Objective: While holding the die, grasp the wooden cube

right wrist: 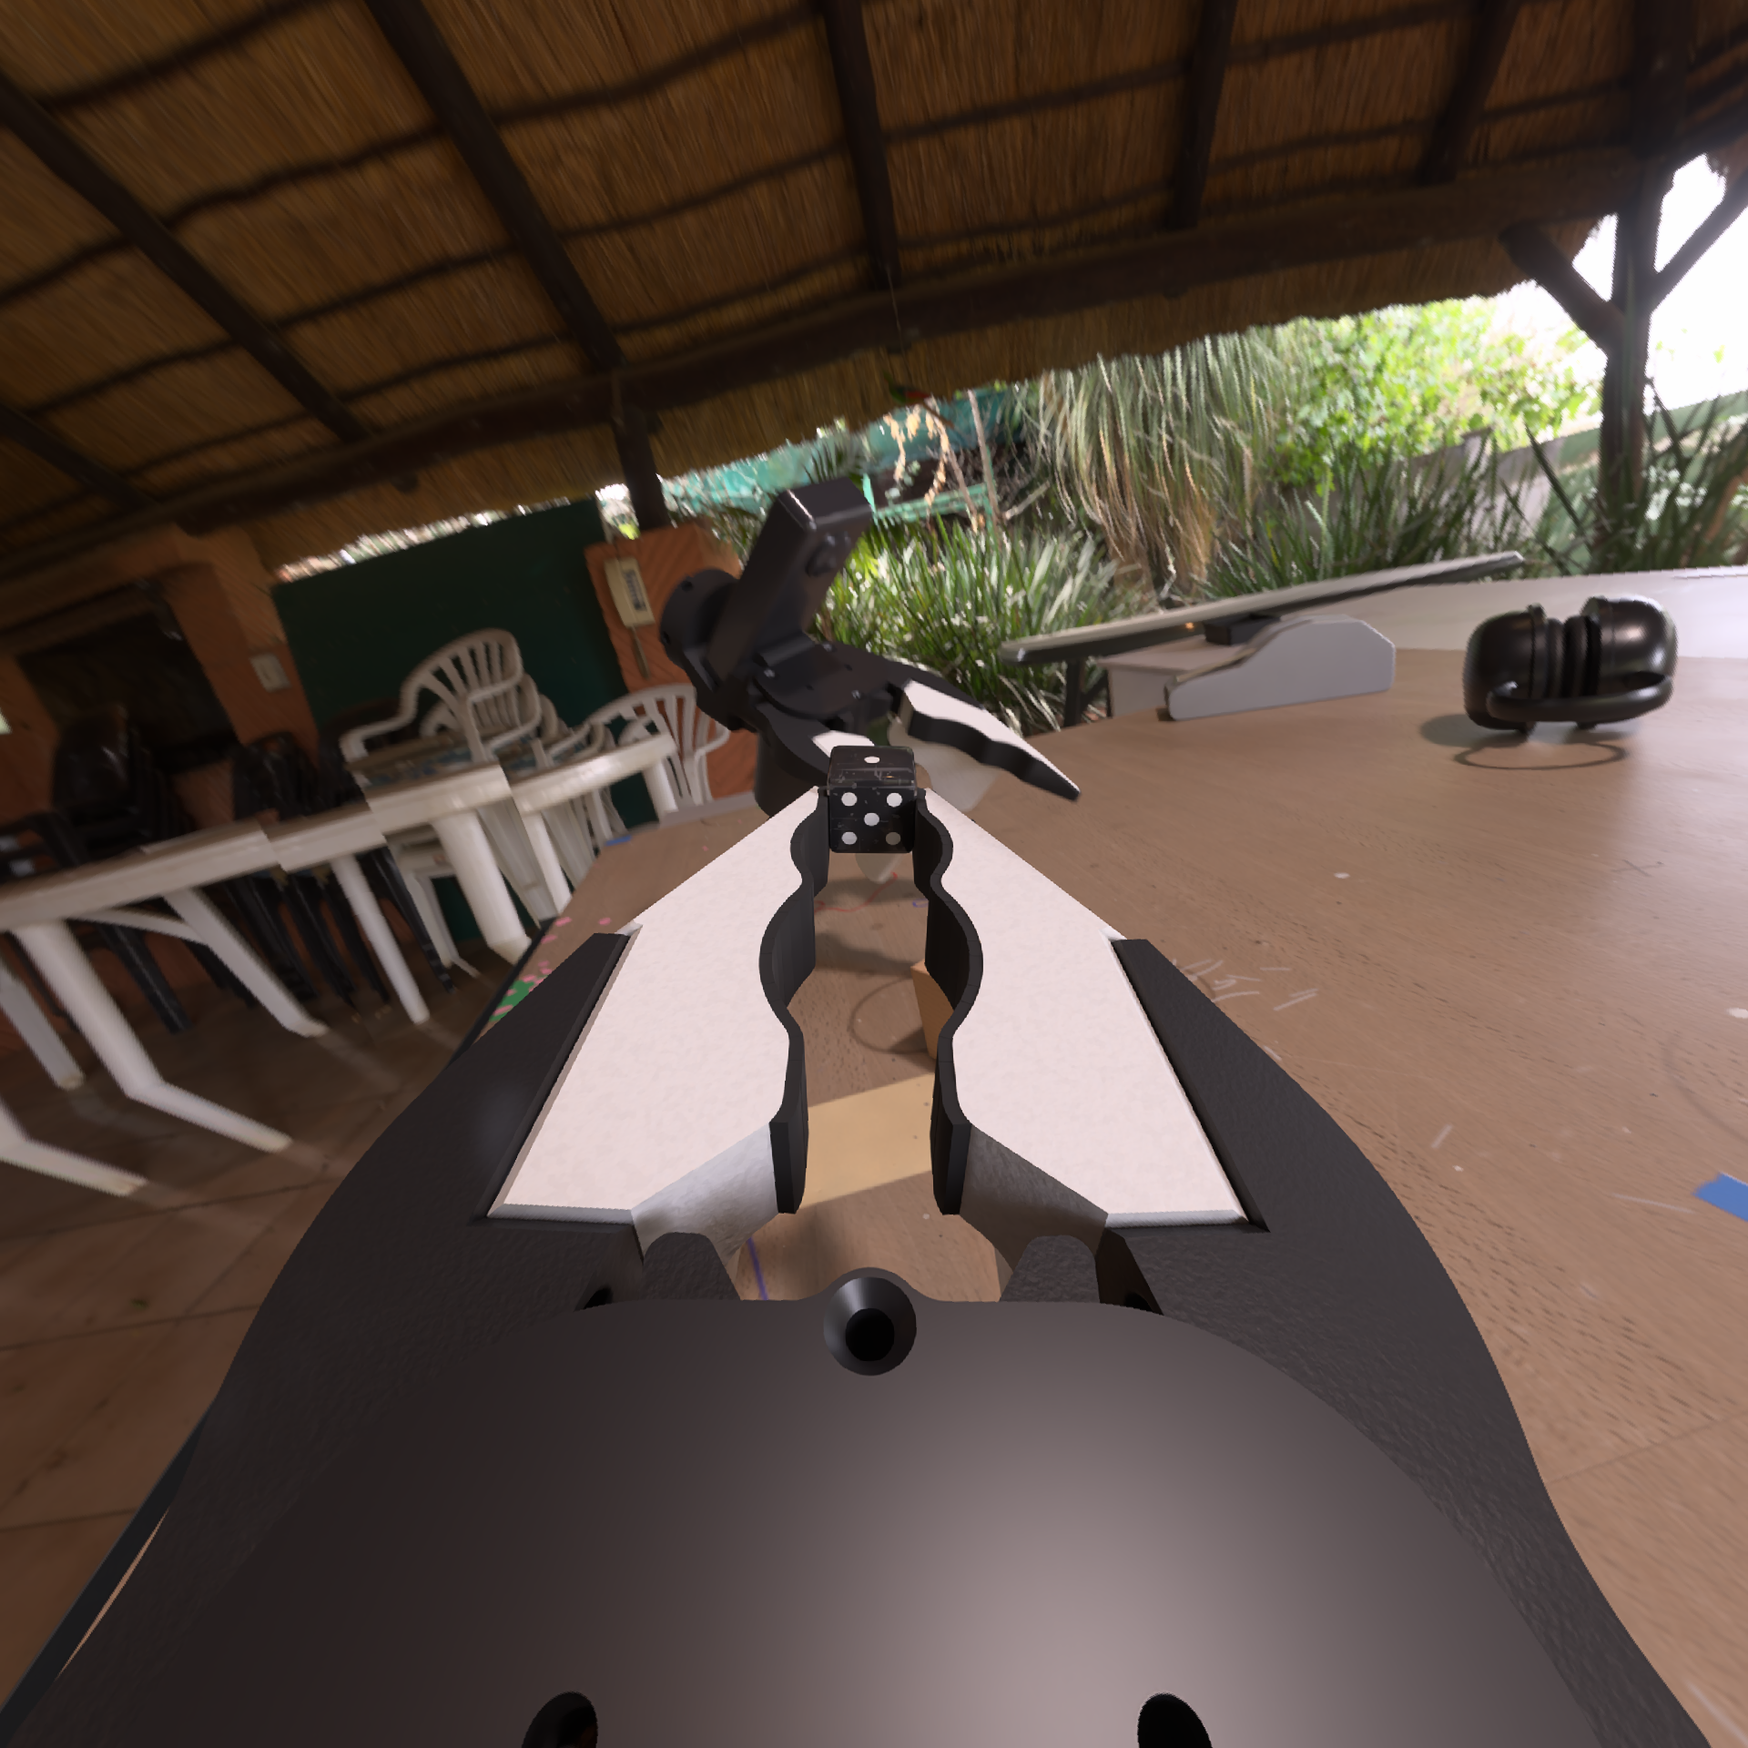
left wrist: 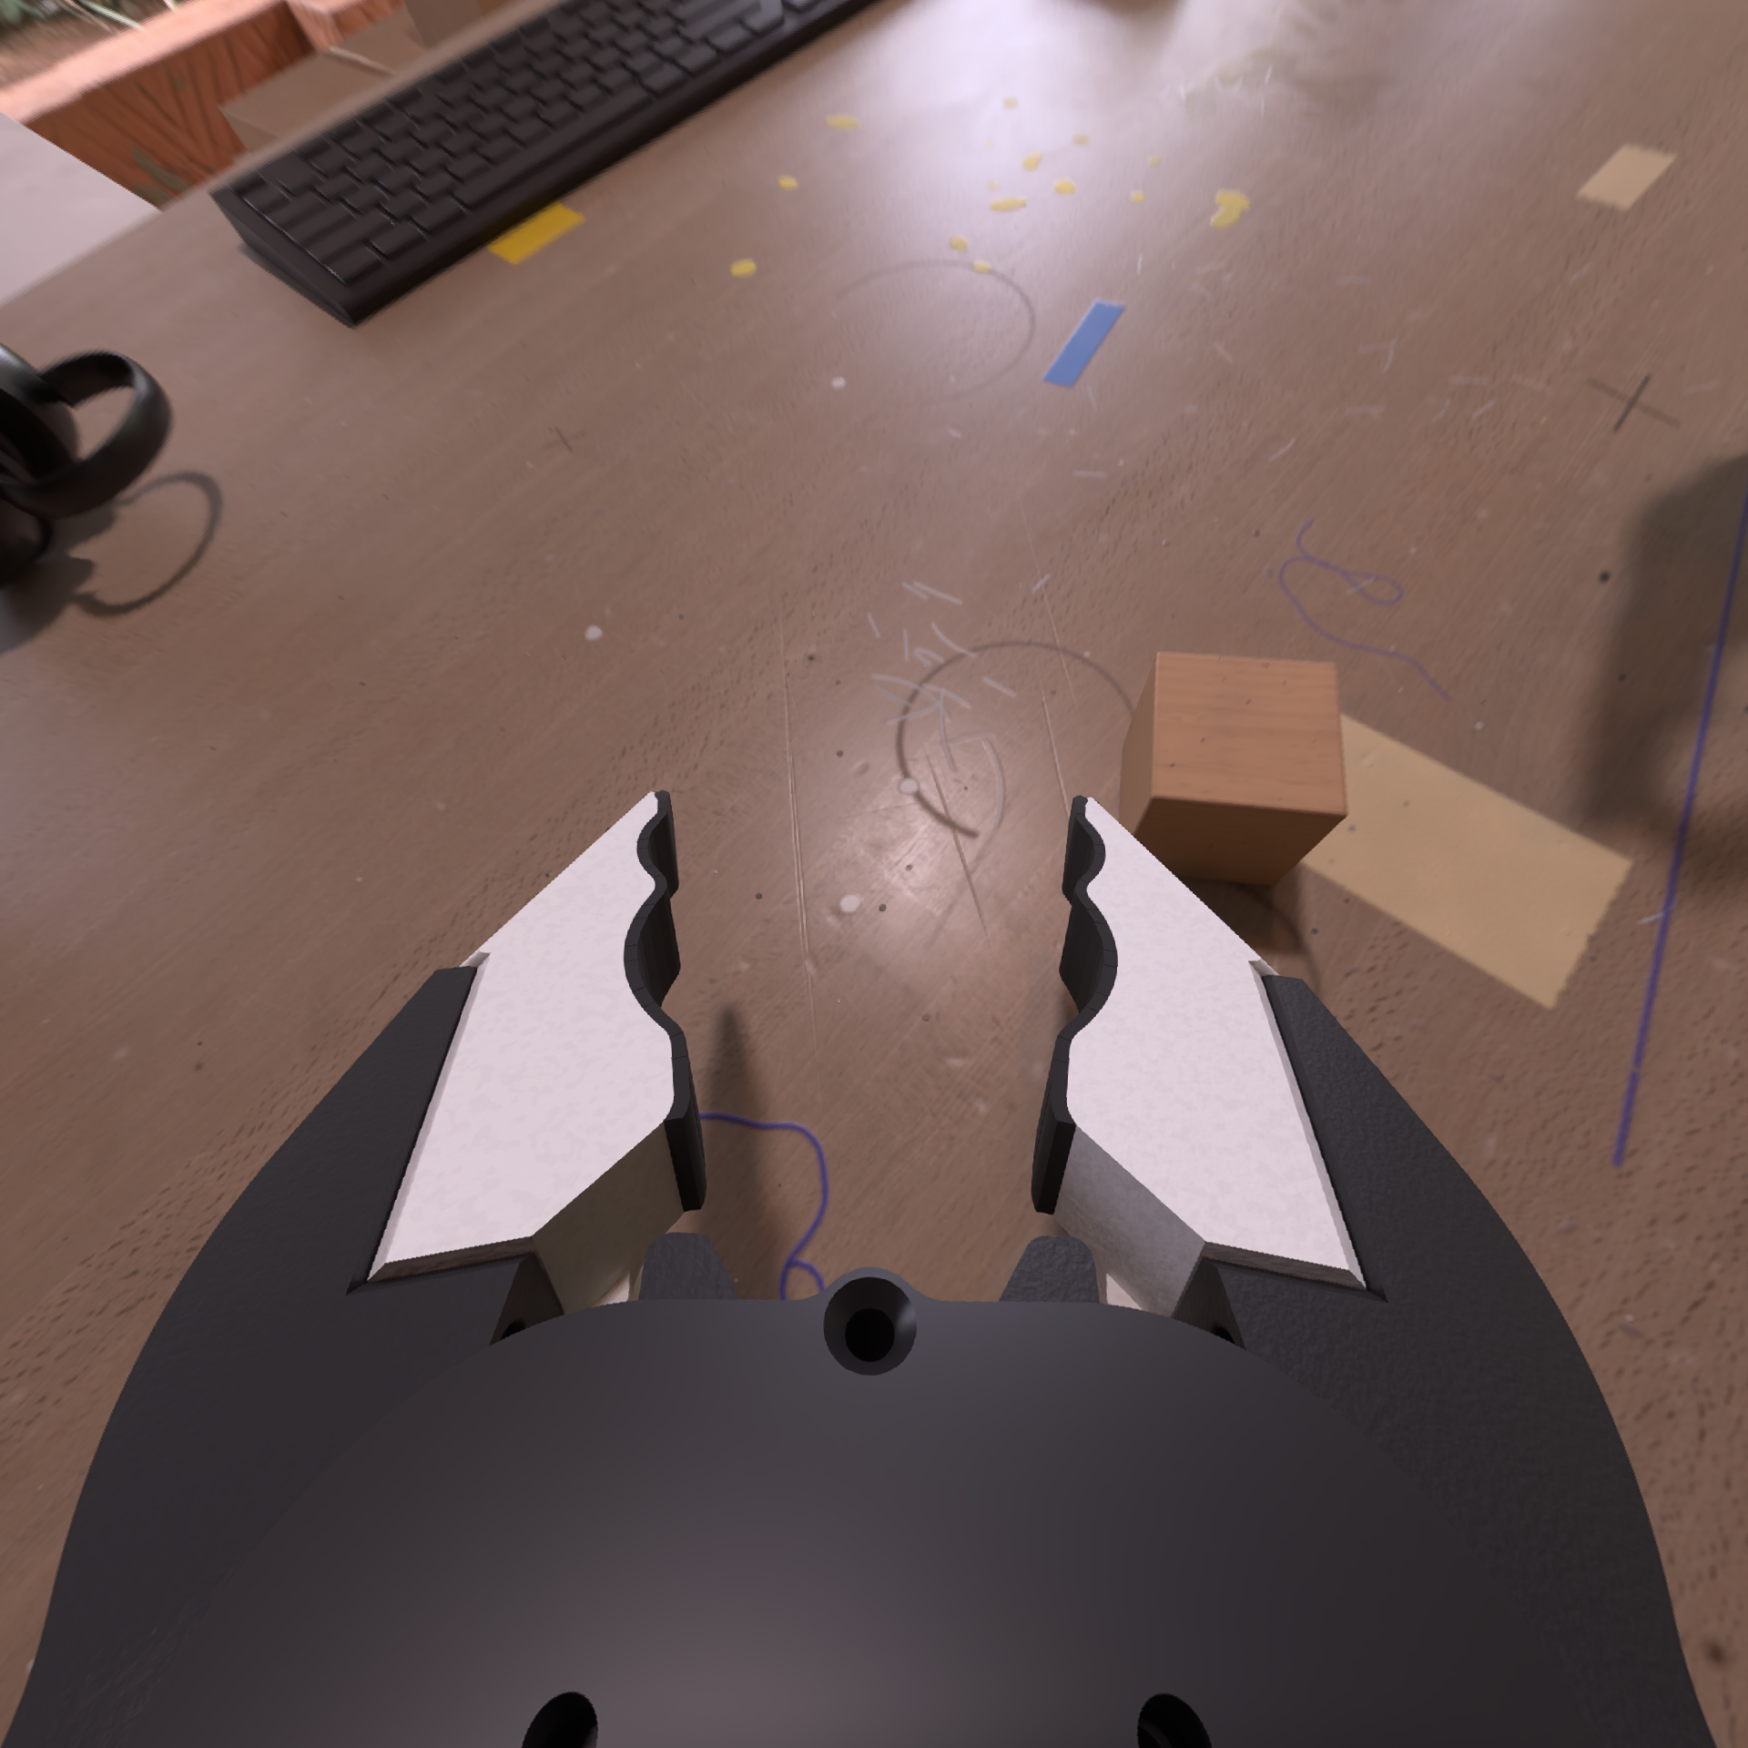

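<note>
My right gripper [right wrist: 868,821] is shut on a black die with white dots [right wrist: 868,799], held at its fingertips above the brown table [right wrist: 1419,946]. My left gripper [left wrist: 870,813] is open and empty, above the table. The wooden cube [left wrist: 1239,761] stands on the table just beyond and to the right of its right fingertip, apart from it, partly on a tan patch [left wrist: 1457,856]. In the right wrist view only a sliver of the cube [right wrist: 925,1012] shows between my fingers, and the left gripper [right wrist: 851,700] hovers farther off beyond the die.
A black keyboard [left wrist: 492,142] lies at the far left of the table. Black headphones [left wrist: 66,454] lie at the left edge; they also show in the right wrist view [right wrist: 1561,676]. A grey stand [right wrist: 1277,662] sits at the table's far side. White chairs and tables [right wrist: 426,804] stand beyond the table edge.
</note>
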You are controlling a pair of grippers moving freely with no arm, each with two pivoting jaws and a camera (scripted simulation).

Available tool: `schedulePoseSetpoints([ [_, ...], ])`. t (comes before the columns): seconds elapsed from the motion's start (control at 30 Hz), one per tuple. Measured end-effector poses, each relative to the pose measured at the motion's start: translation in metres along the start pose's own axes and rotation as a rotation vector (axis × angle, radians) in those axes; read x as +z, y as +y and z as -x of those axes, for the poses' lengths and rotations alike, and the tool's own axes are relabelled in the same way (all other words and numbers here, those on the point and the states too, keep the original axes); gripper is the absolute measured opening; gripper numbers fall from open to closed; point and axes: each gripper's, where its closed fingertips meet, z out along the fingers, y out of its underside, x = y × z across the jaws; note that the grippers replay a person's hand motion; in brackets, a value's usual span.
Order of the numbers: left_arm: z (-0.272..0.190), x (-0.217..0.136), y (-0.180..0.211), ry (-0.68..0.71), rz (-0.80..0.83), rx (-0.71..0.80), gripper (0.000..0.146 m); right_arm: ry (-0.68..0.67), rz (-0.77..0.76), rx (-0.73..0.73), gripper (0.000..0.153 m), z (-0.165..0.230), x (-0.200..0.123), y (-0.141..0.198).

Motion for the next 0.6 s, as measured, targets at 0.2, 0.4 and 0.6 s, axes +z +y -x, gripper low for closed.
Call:
schedulePoseSetpoints([
  [0.2, -0.002, 0.018, 0.013, 0.077, 0.067, 0.029, 0.074, -0.06, -0.072, 0.004, 0.016, 0.001, -0.005, -0.001],
  [0.4, -0.005, 0.02, 0.008, 0.138, 0.004, 0.016, 0.065, -0.023, 0.001, -0.047, 0.016, -0.008, -0.004, 0.011],
  [0.6, -0.007, 0.018, 0.007, 0.195, -0.024, -0.022, 0.059, -0.054, -0.038, -0.004, 0.016, -0.011, -0.007, 0.007],
])
